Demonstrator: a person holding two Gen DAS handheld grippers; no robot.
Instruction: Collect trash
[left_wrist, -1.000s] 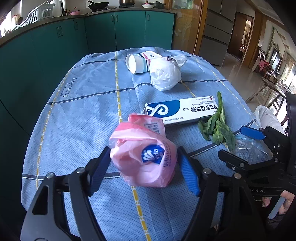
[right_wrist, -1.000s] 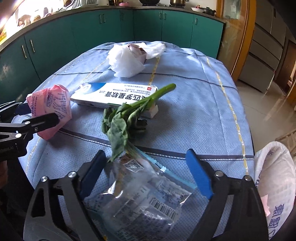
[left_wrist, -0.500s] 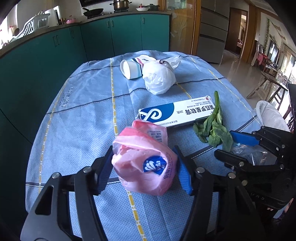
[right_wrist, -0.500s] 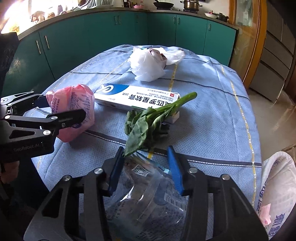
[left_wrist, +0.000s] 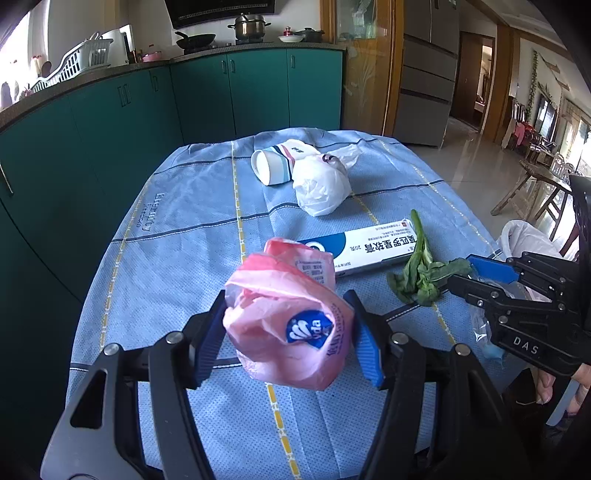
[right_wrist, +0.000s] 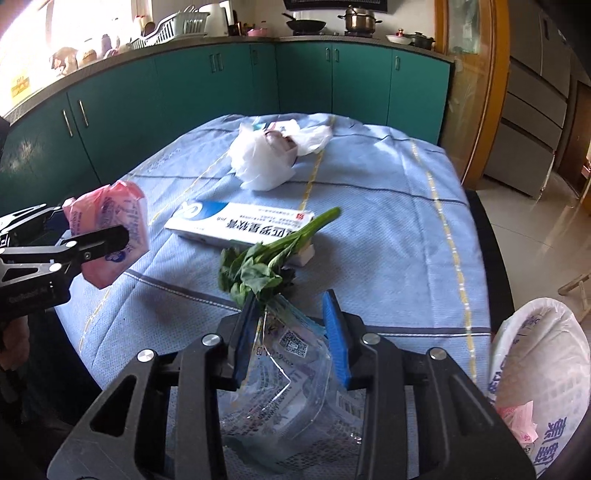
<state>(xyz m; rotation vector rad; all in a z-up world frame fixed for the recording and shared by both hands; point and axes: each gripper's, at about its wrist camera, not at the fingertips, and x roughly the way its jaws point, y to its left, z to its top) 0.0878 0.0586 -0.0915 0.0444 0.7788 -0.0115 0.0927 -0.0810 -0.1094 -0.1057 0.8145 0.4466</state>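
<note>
Teal kitchen cabinets (left_wrist: 229, 96) curve across the top of both frames, and below them a table (left_wrist: 177, 229) under a blue cloth with yellow lines fills the middle. At lower centre of the left wrist view the left gripper (left_wrist: 288, 332) has its blue-padded fingers (left_wrist: 208, 339) pressed against both sides of a crumpled pink plastic bag (left_wrist: 291, 325), which is held above the cloth. At lower centre of the right wrist view the right gripper (right_wrist: 291, 332) has its fingers (right_wrist: 336, 336) closed in on a clear plastic wrapper (right_wrist: 284, 369) printed with barcodes, just in front of a wilted leafy green (right_wrist: 269, 262). The green's stem lies across the near end of a long white-and-blue box (right_wrist: 240, 225) in mid-frame. Farther up the frame sit a bunched white plastic bag (left_wrist: 321, 184) and, touching it, a striped paper cup (left_wrist: 273, 166) tipped on its side. At the lower right edge of the right wrist view an open white sack (right_wrist: 543, 369) stands beside the table, with pink scraps inside.
</note>
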